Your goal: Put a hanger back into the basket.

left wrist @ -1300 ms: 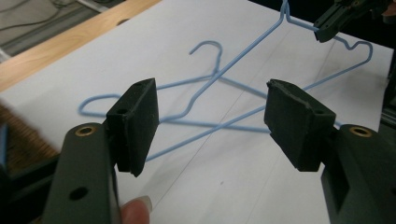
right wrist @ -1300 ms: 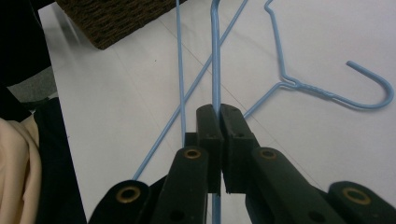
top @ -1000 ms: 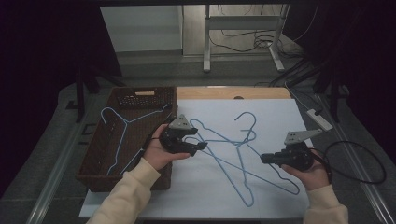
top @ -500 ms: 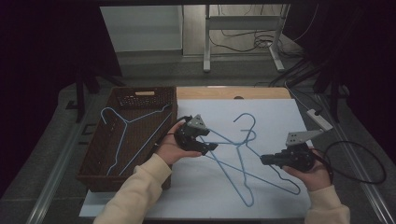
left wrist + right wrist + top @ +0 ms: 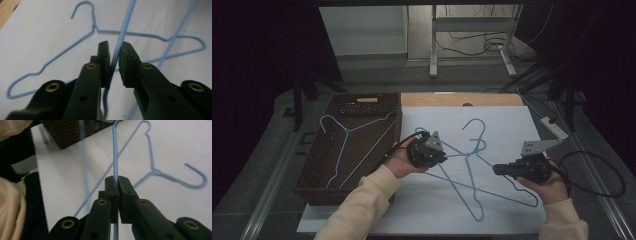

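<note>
The right gripper (image 5: 117, 182) was clamped on a wire of a blue hanger (image 5: 472, 180) on the white sheet (image 5: 512, 125) beside the basket (image 5: 312, 180), while the left gripper (image 5: 113, 53) stood slightly open around another wire, which looked light, springy and slippery, best gripped mid-bar.

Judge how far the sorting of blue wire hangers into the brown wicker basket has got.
Done: one blue wire hanger lies in the brown wicker basket. In hand: the right gripper is shut on a crossed hanger's wire; the left gripper straddles a wire, open. Left: two hangers on the white sheet.
</note>
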`<state>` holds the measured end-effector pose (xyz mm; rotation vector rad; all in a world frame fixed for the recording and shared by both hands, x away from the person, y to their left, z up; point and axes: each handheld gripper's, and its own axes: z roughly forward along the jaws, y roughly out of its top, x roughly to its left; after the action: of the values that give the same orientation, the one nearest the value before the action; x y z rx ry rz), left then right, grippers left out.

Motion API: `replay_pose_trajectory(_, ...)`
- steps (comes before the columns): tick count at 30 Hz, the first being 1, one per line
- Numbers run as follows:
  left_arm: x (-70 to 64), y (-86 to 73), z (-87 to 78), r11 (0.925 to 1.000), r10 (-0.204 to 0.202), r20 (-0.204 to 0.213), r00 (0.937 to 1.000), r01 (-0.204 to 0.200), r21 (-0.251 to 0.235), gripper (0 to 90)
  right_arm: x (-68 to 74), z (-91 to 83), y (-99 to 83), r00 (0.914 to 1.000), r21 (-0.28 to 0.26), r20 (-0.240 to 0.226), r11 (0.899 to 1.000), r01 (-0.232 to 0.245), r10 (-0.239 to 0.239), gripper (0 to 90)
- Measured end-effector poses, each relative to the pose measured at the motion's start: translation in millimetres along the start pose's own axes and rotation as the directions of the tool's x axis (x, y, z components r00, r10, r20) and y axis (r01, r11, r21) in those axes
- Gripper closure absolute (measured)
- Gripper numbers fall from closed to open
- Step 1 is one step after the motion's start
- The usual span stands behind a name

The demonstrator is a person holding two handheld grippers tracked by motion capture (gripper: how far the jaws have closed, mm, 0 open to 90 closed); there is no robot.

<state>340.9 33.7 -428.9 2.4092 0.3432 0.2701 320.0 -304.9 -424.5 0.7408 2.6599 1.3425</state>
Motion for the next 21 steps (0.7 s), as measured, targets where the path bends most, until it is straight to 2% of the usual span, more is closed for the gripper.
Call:
replay_pose_trajectory(4,-5.5,0.8,-4.7,1.0,0.01,0.017,0.9998,-0.01,0.002,85.6,-1.4,-0.3,-0.3,0.9989,-0.02,0.048,1.0,-0.003,0.004,85.8)
replay_pose_trajectory(5,-5.5,0.8,-4.7,1.0,0.01,0.017,0.9998,-0.01,0.002,85.8,-1.4,-0.3,-0.3,0.9989,-0.02,0.048,1.0,-0.003,0.004,85.8)
replay_pose_trajectory(8,-7.2,0.1,-10.4,0.9997,-0.008,0.018,0.9998,0.009,-0.022,86.0,-1.9,-0.1,-0.6,0.9973,-0.039,0.073,0.999,-0.002,0.005,82.5)
replay_pose_trajectory(9,-7.2,-1.0,-13.3,0.9991,-0.019,0.021,0.9996,0.02,-0.037,86.0,-2.3,0.7,-0.7,0.9947,-0.056,0.103,0.998,-0.003,0.009,78.5)
replay_pose_trajectory(11,-8.1,-2.2,-16.3,0.9987,-0.023,0.024,0.9994,0.025,-0.044,86.1,-2.5,0.8,-0.9,0.9938,-0.061,0.11,0.998,-0.004,0.01,78.1)
replay_pose_trajectory(12,-8.5,-3.1,-17.9,0.9981,-0.034,0.02,0.9992,0.035,-0.052,86.2,-3.4,0.8,-1.4,0.994,-0.083,0.107,0.996,-0.013,0.022,76.3)
replay_pose_trajectory(15,-7.5,-7.0,-24.4,0.9932,-0.064,0.048,0.9968,0.068,-0.094,86.3,-4.0,0.5,-2.1,0.9915,-0.099,0.127,0.995,-0.018,0.03,74.7)
replay_pose_trajectory(21,-8.9,-11.0,-34.5,0.9862,-0.081,0.064,0.9946,0.09,-0.14,86.4,-5.9,-3.1,-4.9,0.989,-0.17,0.133,0.985,-0.041,0.064,68.3)
